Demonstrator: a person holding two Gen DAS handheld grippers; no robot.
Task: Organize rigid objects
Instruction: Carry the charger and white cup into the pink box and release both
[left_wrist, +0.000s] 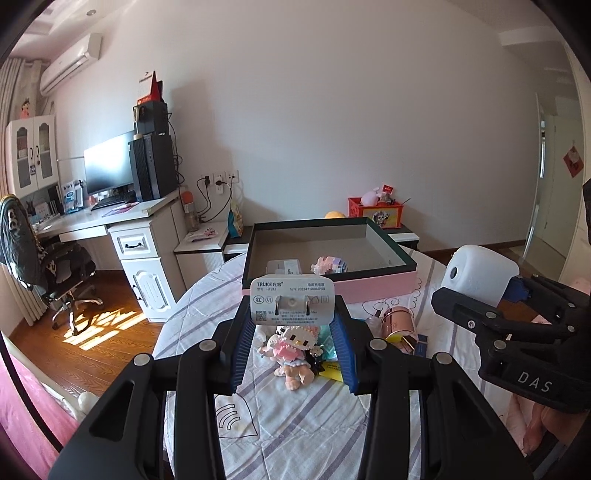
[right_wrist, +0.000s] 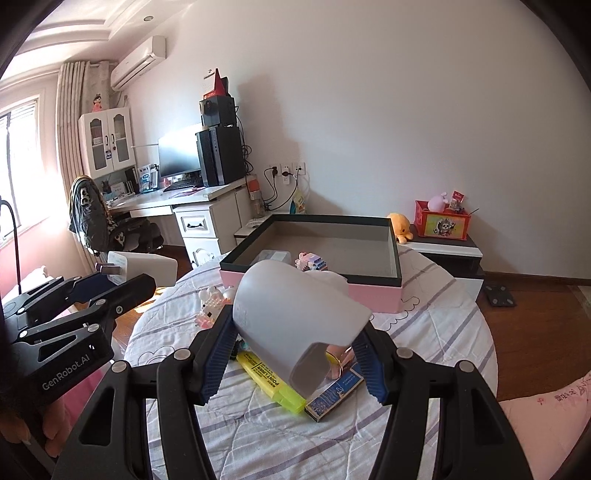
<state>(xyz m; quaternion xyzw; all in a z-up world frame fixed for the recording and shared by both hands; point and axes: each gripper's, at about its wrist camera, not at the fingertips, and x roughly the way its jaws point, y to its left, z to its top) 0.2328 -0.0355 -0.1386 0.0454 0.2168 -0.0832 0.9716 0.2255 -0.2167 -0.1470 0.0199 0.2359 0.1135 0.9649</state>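
Observation:
My left gripper (left_wrist: 293, 325) is shut on a white TRUKE charger (left_wrist: 293, 302) and holds it above the round table, short of the pink box (left_wrist: 369, 286). It also shows in the right wrist view (right_wrist: 142, 269). My right gripper (right_wrist: 295, 350) is shut on a white rounded plastic object (right_wrist: 295, 321), lifted above the table; it shows at the right of the left wrist view (left_wrist: 480, 275). The box (right_wrist: 373, 295) holds a small block toy (right_wrist: 312, 261) and a clear case (right_wrist: 274, 255).
On the striped tablecloth (left_wrist: 295, 417) lie a block doll (left_wrist: 293, 347), a rose-gold cylinder (left_wrist: 399, 321), a yellow highlighter (right_wrist: 269, 380), a blue booklet (right_wrist: 336, 391) and a small block figure (right_wrist: 210, 306). A desk with computer (left_wrist: 122, 210) stands far left.

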